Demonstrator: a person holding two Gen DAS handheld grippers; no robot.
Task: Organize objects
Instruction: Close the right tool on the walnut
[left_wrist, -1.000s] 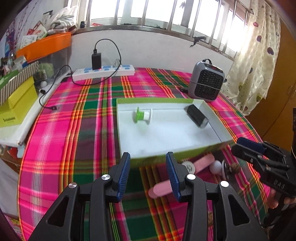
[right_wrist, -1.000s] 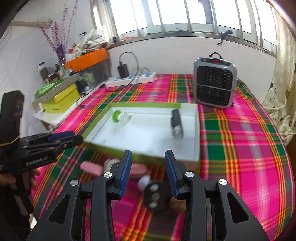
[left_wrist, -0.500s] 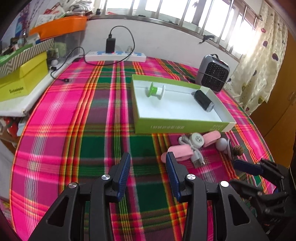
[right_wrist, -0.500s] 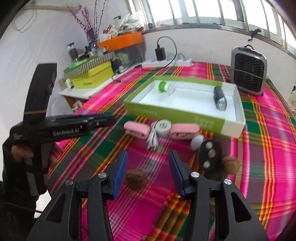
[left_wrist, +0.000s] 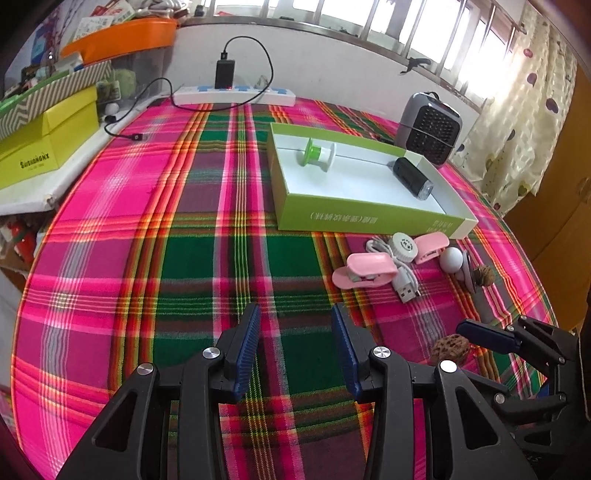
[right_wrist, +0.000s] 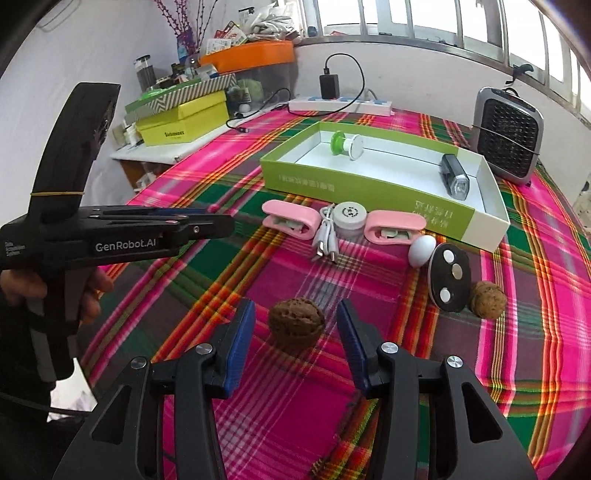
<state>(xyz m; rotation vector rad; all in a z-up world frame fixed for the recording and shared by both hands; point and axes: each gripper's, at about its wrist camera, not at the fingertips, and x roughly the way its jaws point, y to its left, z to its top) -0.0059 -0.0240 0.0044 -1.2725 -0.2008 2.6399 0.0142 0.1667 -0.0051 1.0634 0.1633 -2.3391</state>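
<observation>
Plaid cloth (right_wrist: 388, 332): right tongs (right_wrist: 295, 332) open w/ walnut (right_wrist: 296, 326) between, untouched.

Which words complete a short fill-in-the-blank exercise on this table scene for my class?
1. The walnut lies between the open fingers of the ____ hand-held gripper.
2. Inside the green box lie a spool and a ____ bike light.
3. In front of the box lie two ____ clips.
4. The left hand-held gripper holds ____.

Missing words: right; black; pink; nothing
</observation>
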